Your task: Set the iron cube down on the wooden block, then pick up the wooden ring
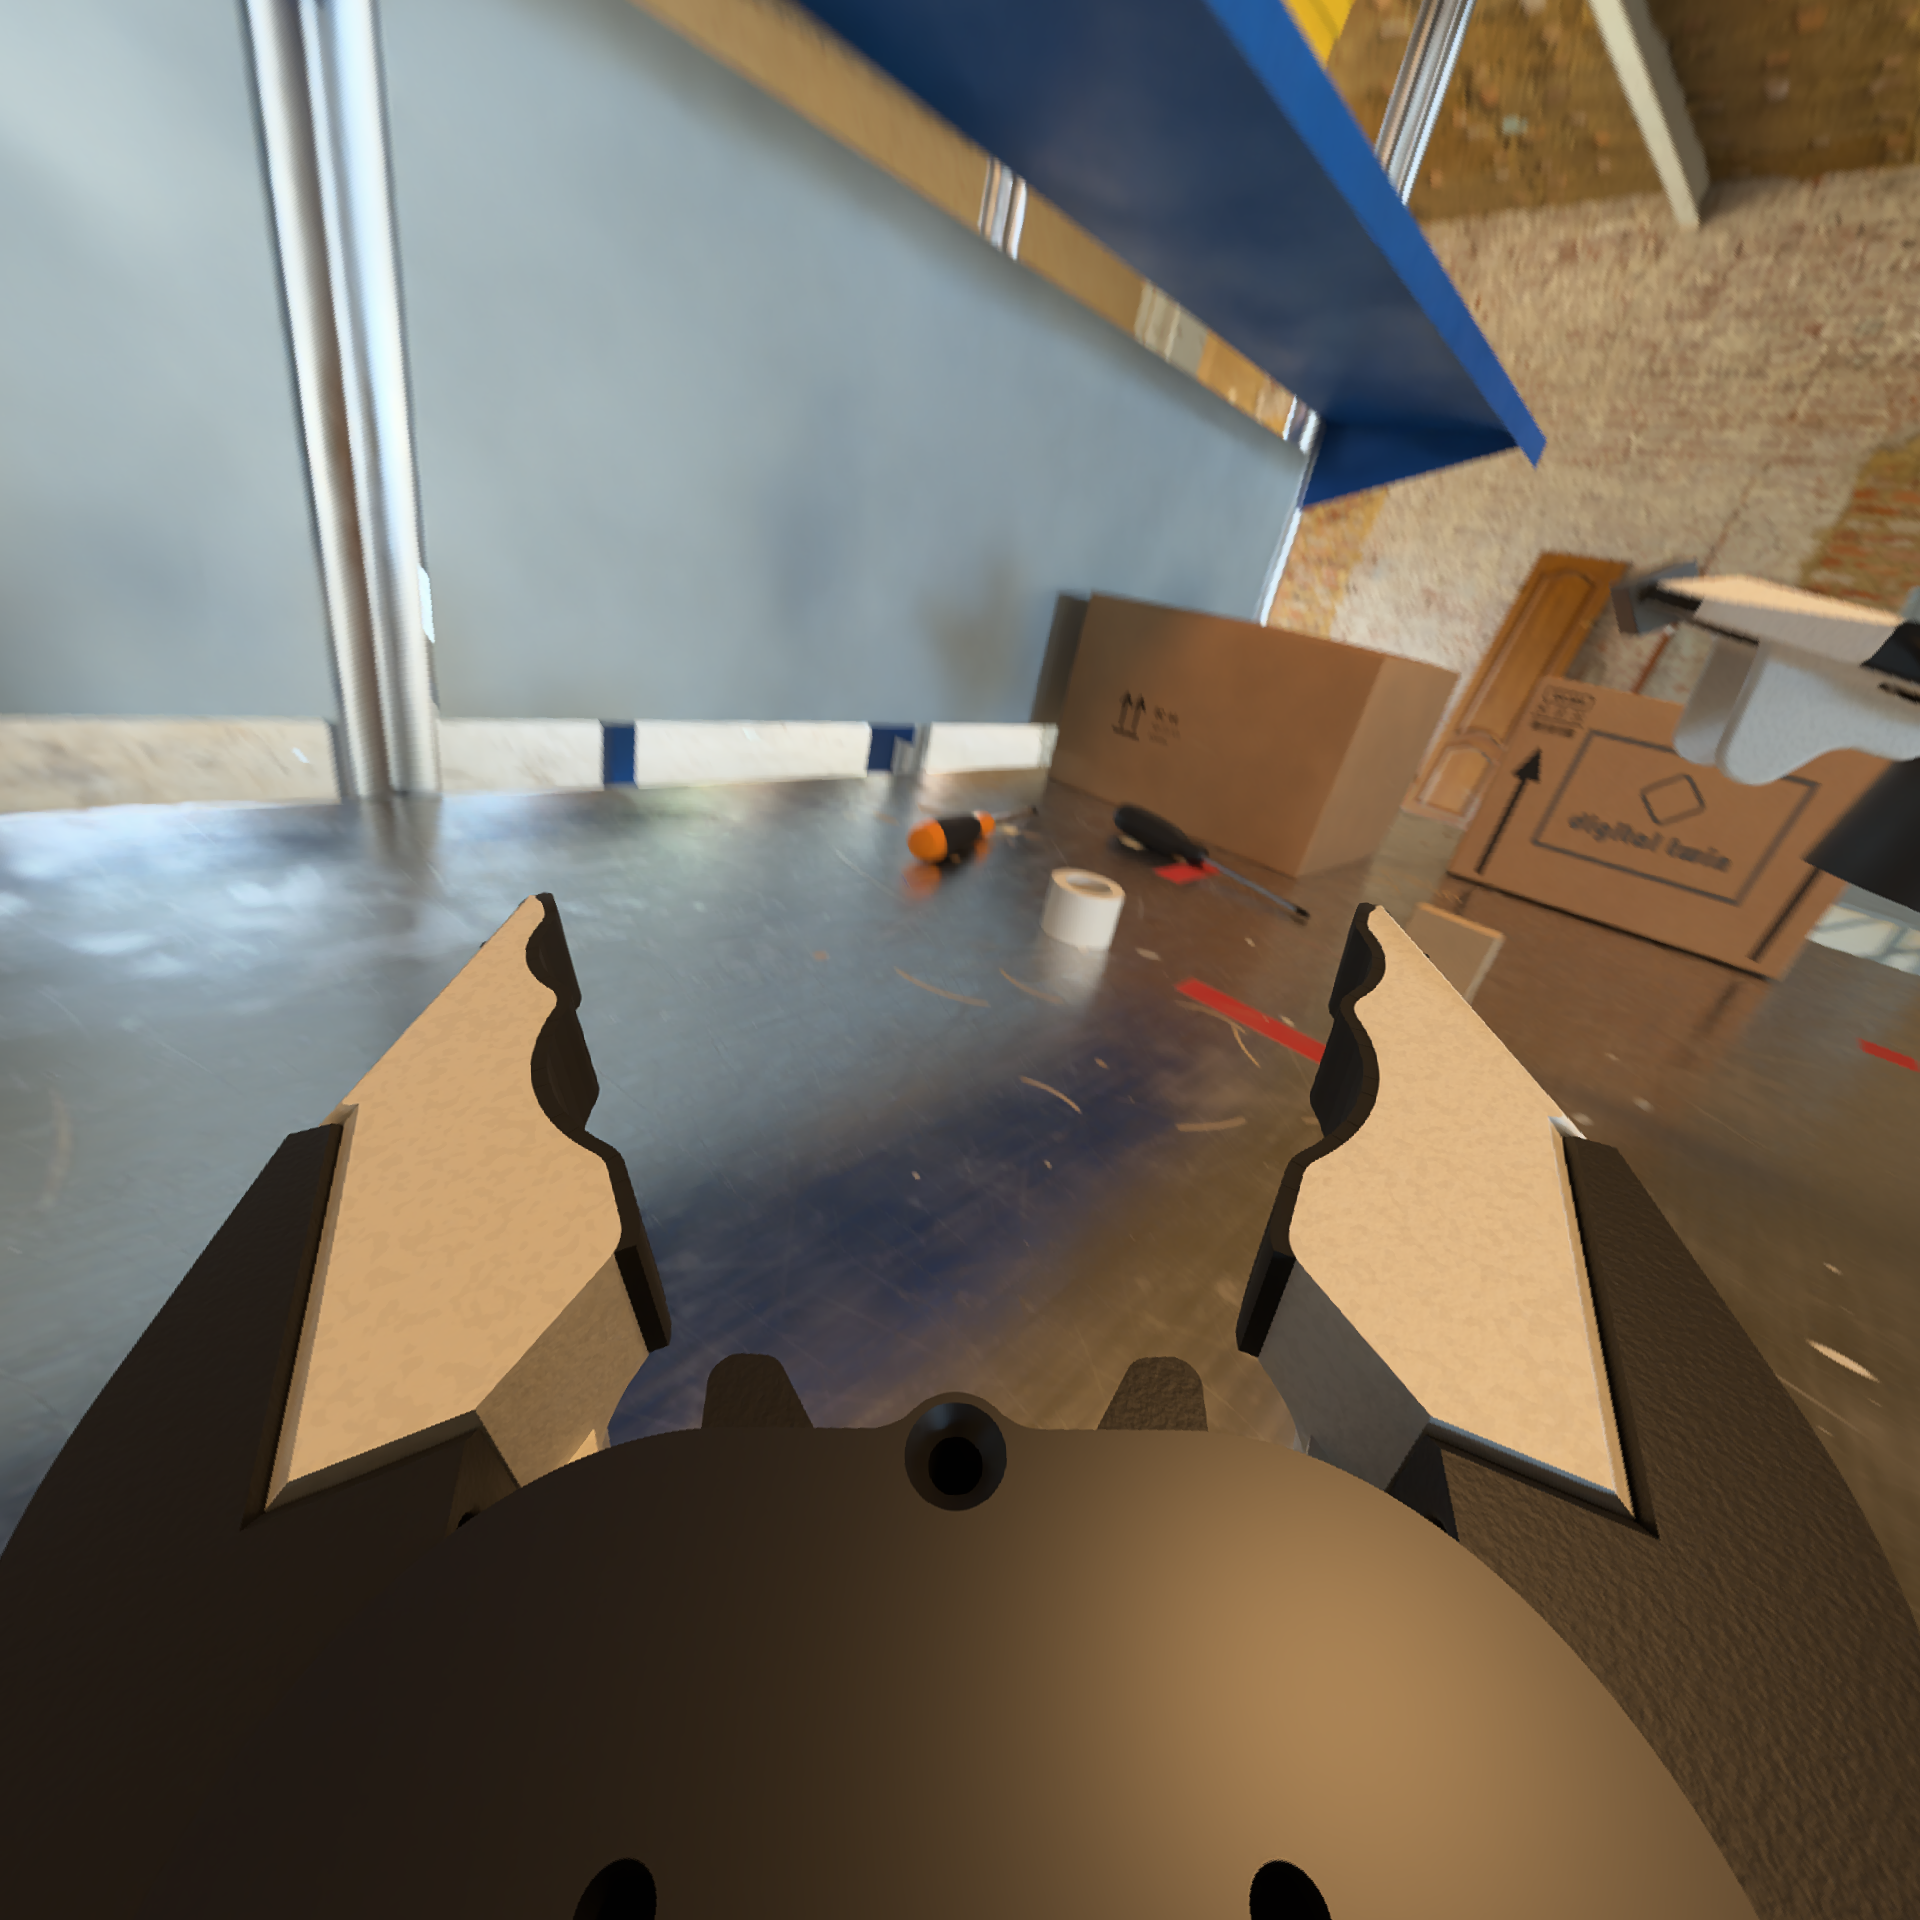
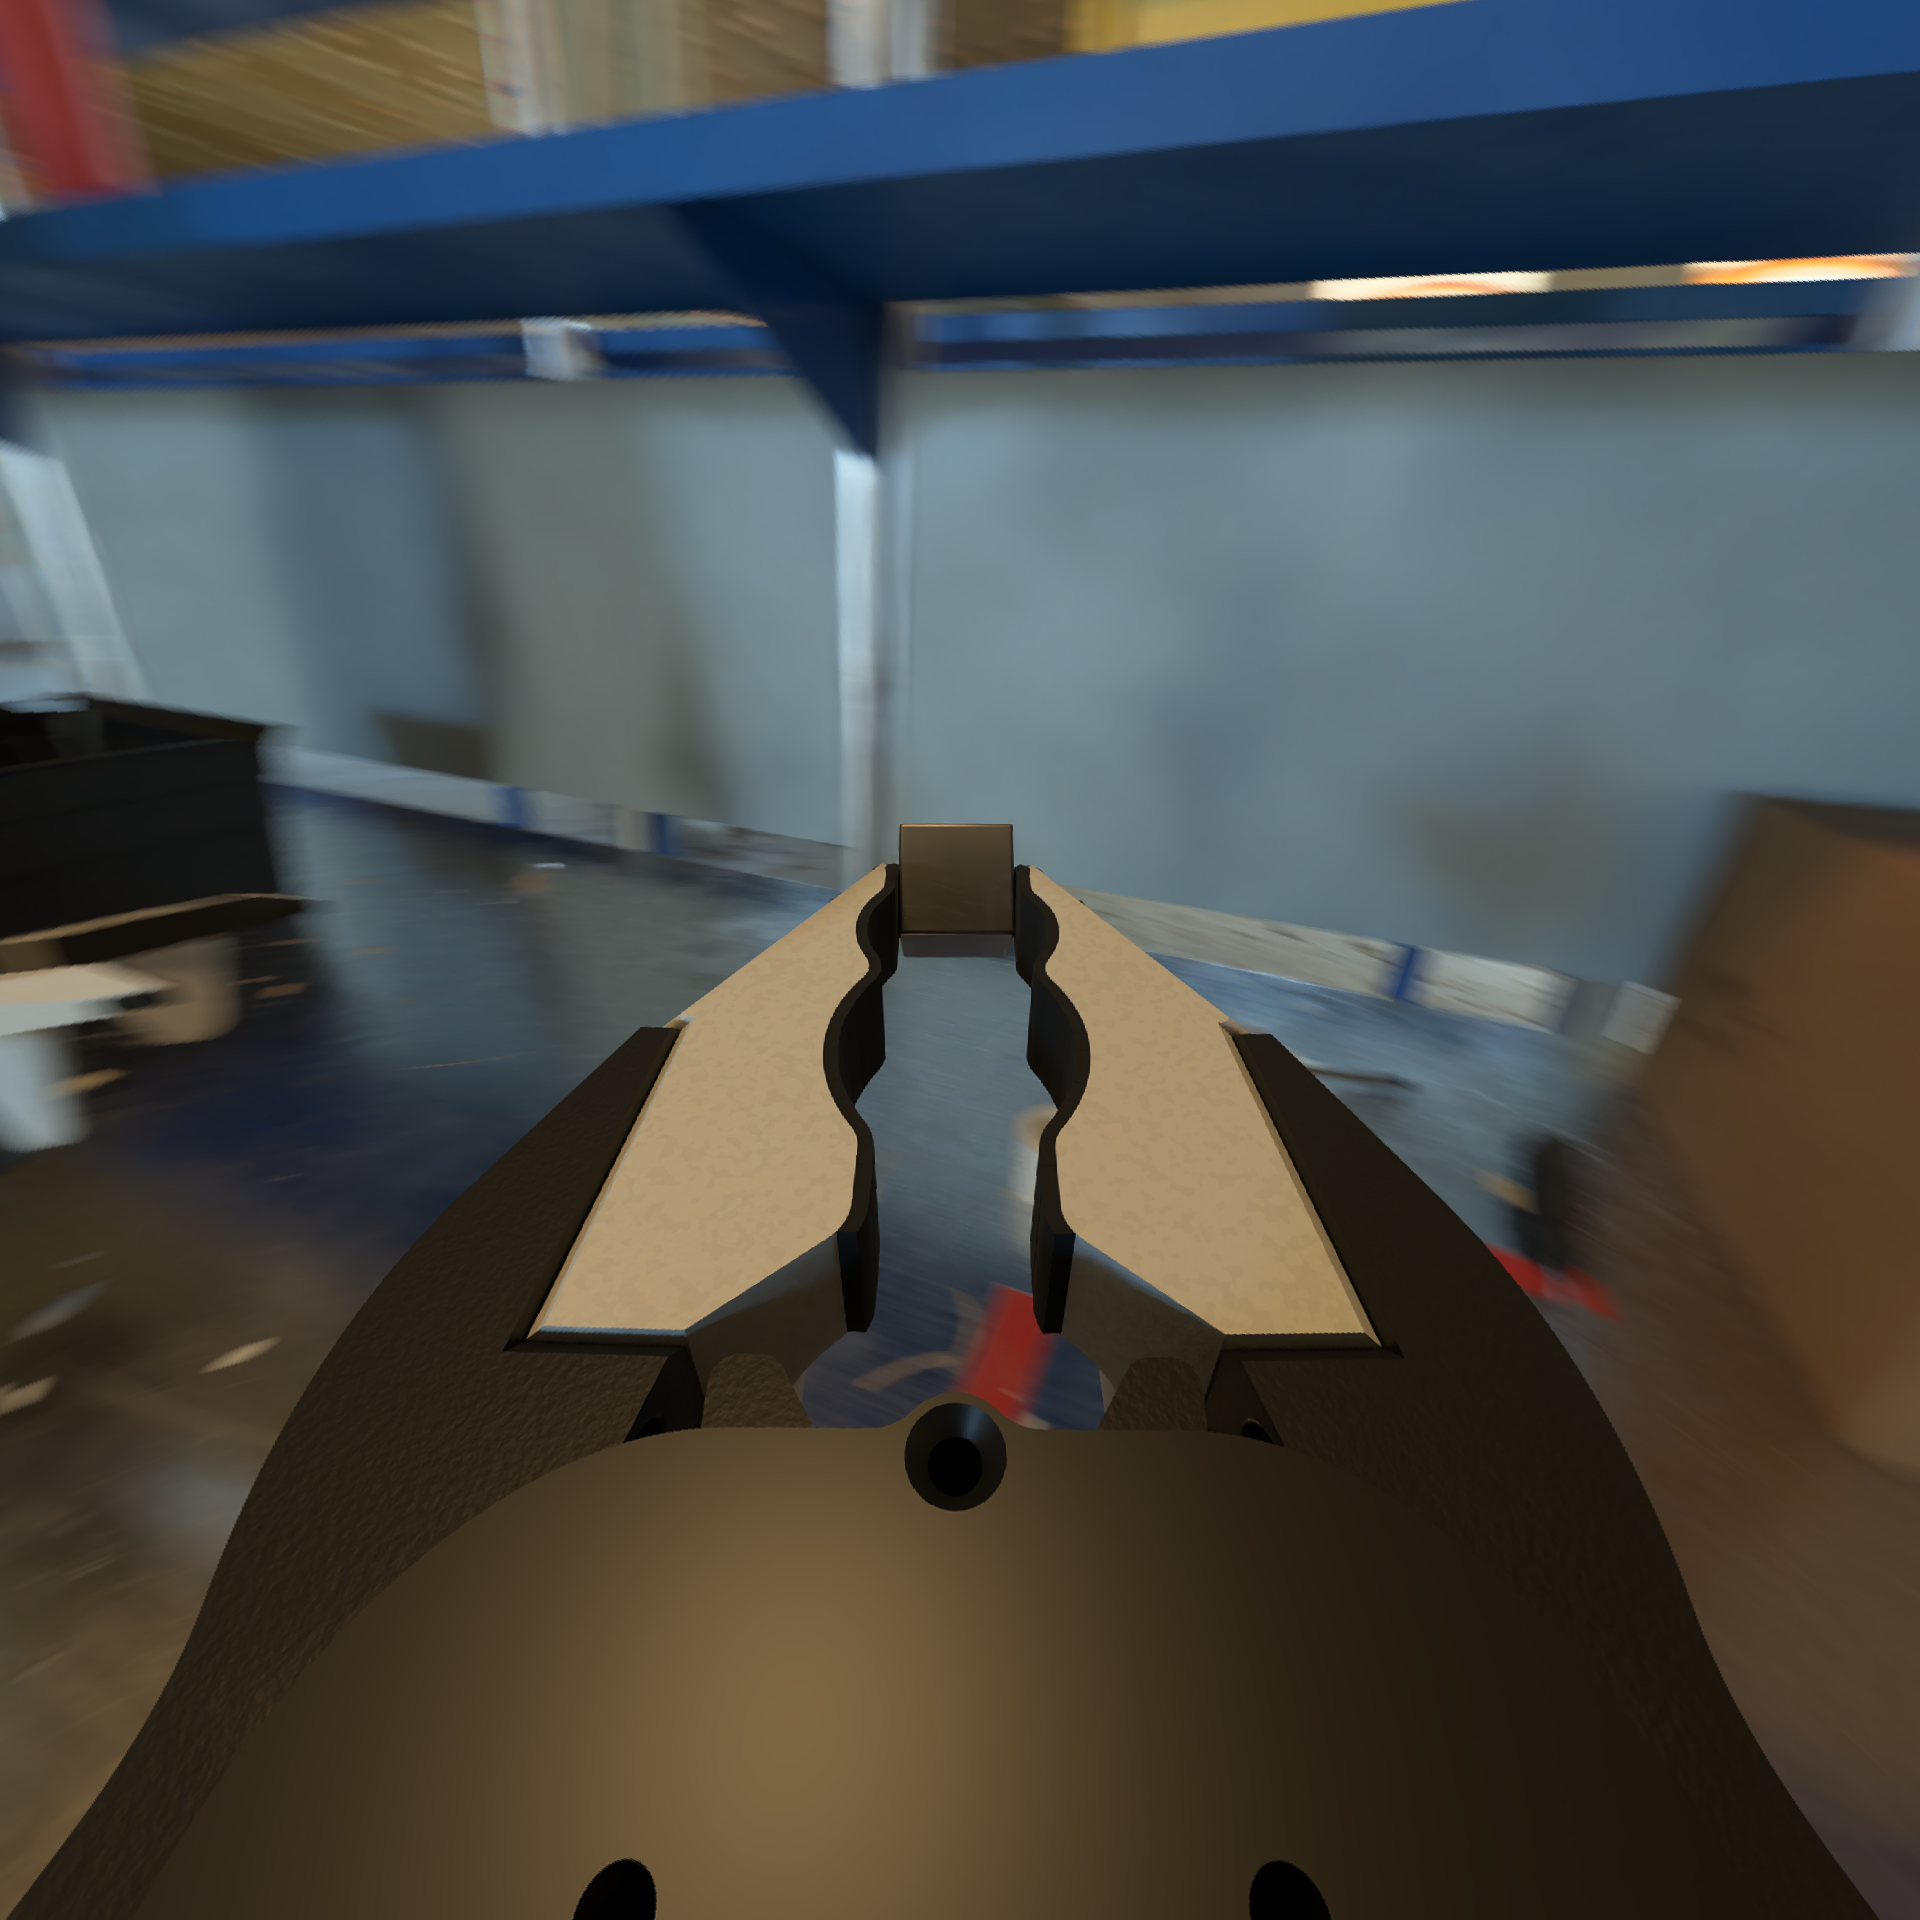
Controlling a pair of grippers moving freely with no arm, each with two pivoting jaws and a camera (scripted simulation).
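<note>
My right gripper (image 2: 956,902) is shut on the iron cube (image 2: 956,871), a small dark metal block pinched between its fingertips, held above the metal table. The right wrist view is blurred by motion. In the left wrist view my left gripper (image 1: 956,914) is open and empty, low over the table (image 1: 312,987). A pale wooden block (image 1: 1465,940) stands just behind its right fingertip, partly hidden. A white ring-shaped roll (image 1: 1083,906) lies ahead of it. The right gripper (image 1: 1787,686) shows at the far right edge, above the block. I cannot pick out a wooden ring with certainty.
An orange-and-black screwdriver (image 1: 951,836) and a black screwdriver (image 1: 1184,844) lie beyond the roll. Two cardboard boxes (image 1: 1247,717) (image 1: 1652,842) stand at the back right. A metal post (image 1: 364,582) rises at the left, under a blue shelf (image 1: 1195,187). A black bin (image 2: 125,800) stands left.
</note>
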